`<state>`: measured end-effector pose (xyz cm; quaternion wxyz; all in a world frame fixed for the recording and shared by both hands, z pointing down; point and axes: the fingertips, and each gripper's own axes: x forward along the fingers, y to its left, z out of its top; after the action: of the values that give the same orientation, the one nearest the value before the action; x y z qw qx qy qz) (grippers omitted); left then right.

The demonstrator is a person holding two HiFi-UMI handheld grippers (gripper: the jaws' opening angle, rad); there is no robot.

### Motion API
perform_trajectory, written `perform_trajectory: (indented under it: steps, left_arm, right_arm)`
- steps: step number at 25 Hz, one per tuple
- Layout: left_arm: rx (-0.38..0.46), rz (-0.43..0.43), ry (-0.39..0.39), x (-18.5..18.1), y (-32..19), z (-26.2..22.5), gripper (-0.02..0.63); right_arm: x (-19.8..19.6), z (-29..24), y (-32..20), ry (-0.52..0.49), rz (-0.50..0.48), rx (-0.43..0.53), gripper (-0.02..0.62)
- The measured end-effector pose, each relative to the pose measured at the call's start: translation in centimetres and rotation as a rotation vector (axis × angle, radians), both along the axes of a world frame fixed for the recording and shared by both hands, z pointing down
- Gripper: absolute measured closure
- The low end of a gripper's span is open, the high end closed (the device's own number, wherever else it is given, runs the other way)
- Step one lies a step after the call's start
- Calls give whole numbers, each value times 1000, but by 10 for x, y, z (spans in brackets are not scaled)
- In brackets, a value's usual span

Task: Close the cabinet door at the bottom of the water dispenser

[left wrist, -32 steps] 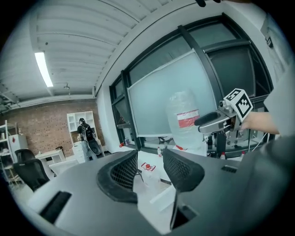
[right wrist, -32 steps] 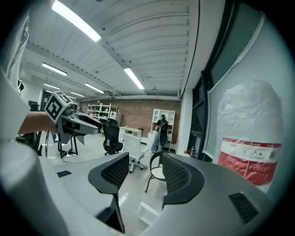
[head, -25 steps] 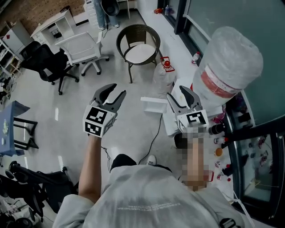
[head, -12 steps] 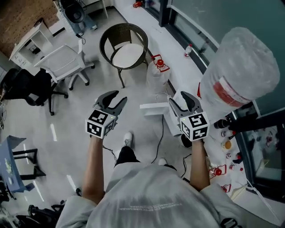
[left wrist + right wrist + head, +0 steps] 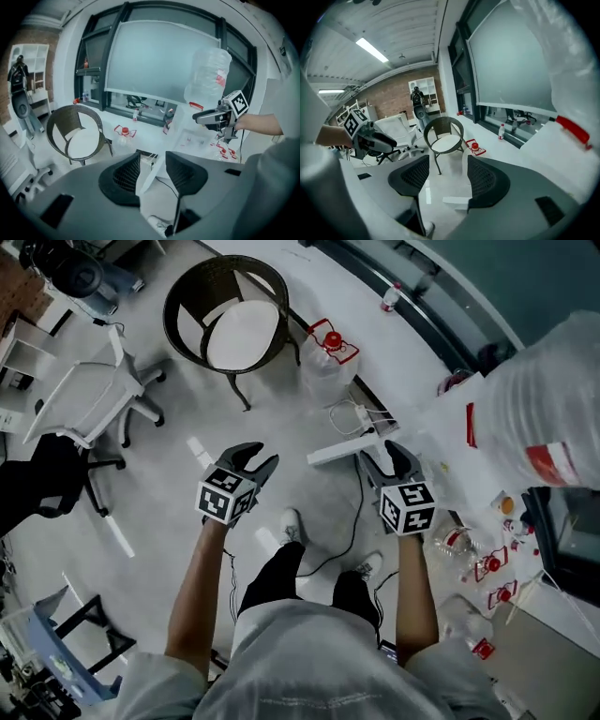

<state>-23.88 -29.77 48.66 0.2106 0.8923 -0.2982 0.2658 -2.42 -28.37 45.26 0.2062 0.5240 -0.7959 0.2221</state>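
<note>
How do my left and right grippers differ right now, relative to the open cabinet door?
The right gripper hangs close by the open cabinet door; the left gripper hangs apart from it, over bare floor. The right gripper's jaws are opening; the left gripper's jaws simply stand apart. Both are empty, nothing between the jaws.

We count one wicker chair, one white office chair, one black office chair, one big water bottle, one cabinet door, two shoes.

White cabinet door, dark wicker chair.
</note>
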Motion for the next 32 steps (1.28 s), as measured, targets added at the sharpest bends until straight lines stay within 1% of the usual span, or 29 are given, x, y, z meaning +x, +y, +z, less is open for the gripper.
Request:
perform_trajectory:
  steps: [3,5,8,11,14,17,19,21,23,25,27,29,32]
  left_arm:
    - [-69,89,10,11,-9,55,420]
    - [-107,123,24,16,-18,92,420]
    - [-164,119,66,22,-39,153,431]
    - [-239,98,88,28,-46,223,437]
    - [-315,120,106,48,-44,291,437]
    - [-382,147,127,70,-39,342,437]
    - [-416,172,126,80,-36,369,437]
    - [-452,217,119,90,-29,392,437]
    - [-488,264,107,101,-23,412,433]
    - [-496,284,85,106,-22,427,430]
    - [-501,295,57,107,-21,439,430]
    - [-513,316,35,109,-17,449,430]
    - [-519,348,42,115,-10,452,430]
  right_arm:
    - [-12,53,-3,-4,39,-59,324]
    - [-16,89,-6,0,57,-100,322]
    - [-17,145,-16,-11,85,-143,322]
    - [-16,200,-9,-5,94,-198,322]
    - [-10,253,1,-7,103,-261,322]
    - [-9,299,3,-27,109,-321,322]
    - [-14,325,2,-51,109,-353,322]
    - [-17,347,3,-63,119,-379,322]
    - [-18,365,5,-80,158,-397,322]
    - [-22,380,10,-112,193,-416,321]
    - [-30,392,19,-132,186,-442,319]
    - [-33,401,27,-120,157,-460,319]
    - [-26,406,39,-85,145,-474,319]
